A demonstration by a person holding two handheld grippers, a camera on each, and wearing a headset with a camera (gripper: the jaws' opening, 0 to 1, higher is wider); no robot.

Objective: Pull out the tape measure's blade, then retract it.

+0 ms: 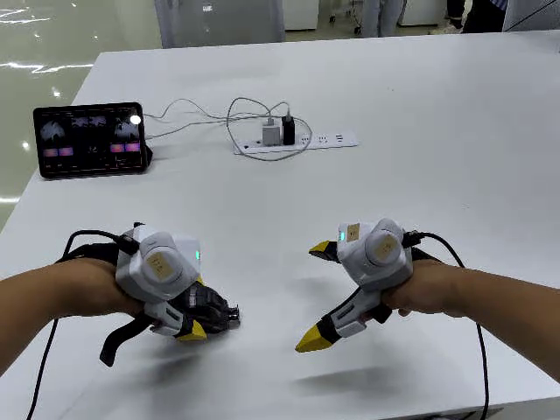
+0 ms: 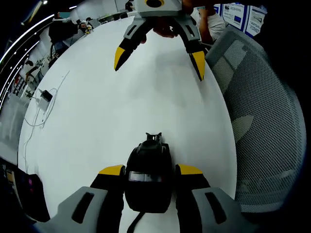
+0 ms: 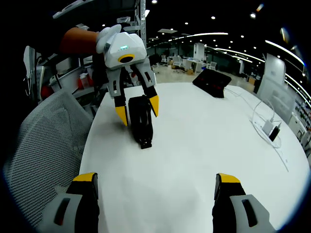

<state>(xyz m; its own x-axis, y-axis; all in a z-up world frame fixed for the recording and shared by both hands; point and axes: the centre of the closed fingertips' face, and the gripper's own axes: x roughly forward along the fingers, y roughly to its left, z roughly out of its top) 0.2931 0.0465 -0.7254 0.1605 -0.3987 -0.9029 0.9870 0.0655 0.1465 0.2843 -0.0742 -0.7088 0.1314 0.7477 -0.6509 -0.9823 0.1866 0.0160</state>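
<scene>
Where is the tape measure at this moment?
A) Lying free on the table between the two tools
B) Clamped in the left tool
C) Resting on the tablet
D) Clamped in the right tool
B: the black tape measure sits gripped between the yellow-tipped jaws of the left tool, just above the white table, while the right tool stands open with nothing between its jaws.

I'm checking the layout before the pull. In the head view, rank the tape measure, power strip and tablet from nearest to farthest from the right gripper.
1. Tape measure, clamped in the left gripper, just across from the right gripper.
2. Power strip, farther back, mid-table.
3. Tablet, far back on the left.
</scene>
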